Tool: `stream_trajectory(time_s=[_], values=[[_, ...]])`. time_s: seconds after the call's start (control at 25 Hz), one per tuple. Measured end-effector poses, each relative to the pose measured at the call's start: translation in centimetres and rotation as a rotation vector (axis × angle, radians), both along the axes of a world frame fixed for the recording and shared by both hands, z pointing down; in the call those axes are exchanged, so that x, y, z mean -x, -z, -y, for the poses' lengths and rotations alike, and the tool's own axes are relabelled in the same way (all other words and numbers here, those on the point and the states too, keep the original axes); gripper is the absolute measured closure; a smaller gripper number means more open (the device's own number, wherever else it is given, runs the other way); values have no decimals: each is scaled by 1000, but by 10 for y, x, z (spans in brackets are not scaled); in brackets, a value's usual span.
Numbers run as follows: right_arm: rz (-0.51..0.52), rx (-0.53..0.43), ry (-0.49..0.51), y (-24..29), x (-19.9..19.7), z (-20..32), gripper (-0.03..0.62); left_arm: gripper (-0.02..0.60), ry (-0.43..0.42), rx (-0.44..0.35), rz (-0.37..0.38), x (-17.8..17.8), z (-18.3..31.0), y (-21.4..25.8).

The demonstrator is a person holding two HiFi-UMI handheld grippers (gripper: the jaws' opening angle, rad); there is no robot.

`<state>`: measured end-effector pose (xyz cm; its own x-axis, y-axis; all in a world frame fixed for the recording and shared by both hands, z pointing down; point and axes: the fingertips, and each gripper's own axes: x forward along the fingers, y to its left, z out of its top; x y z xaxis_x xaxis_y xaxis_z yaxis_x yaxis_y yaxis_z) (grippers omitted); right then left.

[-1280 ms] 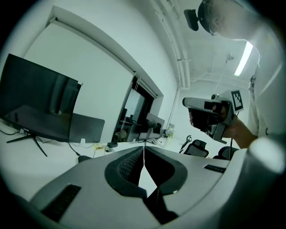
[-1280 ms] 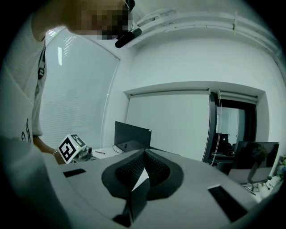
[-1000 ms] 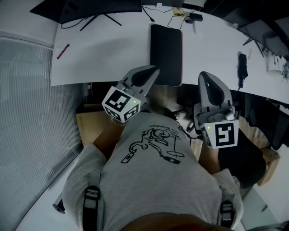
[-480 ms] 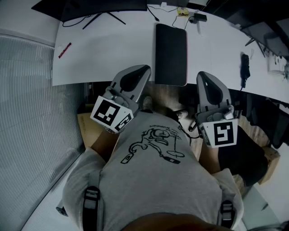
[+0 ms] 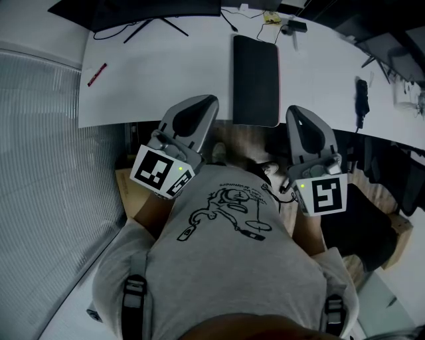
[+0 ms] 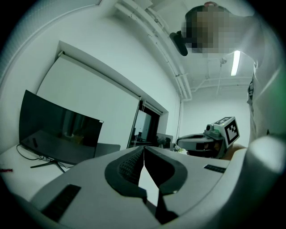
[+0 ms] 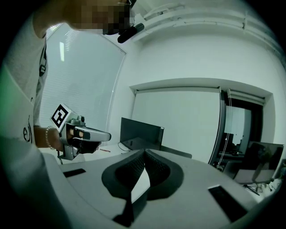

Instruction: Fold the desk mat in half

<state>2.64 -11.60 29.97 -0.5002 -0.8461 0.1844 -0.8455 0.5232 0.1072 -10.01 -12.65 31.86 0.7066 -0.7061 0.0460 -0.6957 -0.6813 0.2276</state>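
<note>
In the head view, the desk mat [image 5: 255, 80] is lying flat on the white table [image 5: 159, 73] as a dark, narrow rectangle. Its near end is reaching the table's near edge. The left claw [image 5: 202, 105] is hovering just left of that end, and the right claw [image 5: 297, 114] is hovering just right of it, off the table's edge. Neither is touching the mat. A monitor [image 5: 133, 8] is standing at the far side, a red pen [image 5: 97, 74] is lying far left, and cables [image 5: 262, 18] are trailing beyond the mat. A ribbed translucent panel [image 5: 46, 146] is running along the left. The person's grey shirt [image 5: 226, 265] is showing a line drawing, and its lettering is too small to read. Each marker cube [image 5: 161, 172] is carrying black-and-white squares.

In the left gripper view, the left claw [image 6: 144, 148] is clenched, tips meeting, with nothing between them. The monitor [image 6: 58, 134] is standing beyond it on the left, against white walls.

In the right gripper view, the right claw [image 7: 144, 152] is likewise clenched on nothing. The other claw [image 7: 107, 134] is floating at the left.
</note>
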Motion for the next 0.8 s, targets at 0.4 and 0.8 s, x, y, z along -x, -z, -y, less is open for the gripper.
stream_trajectory(time_s=[0.4,0.8], values=[[-1,3,2,-1,6,4,588,557,15,7,3,6,7,-1],[-8,3,1,0,5,7,588,557,28,9,0,6,11,-3]])
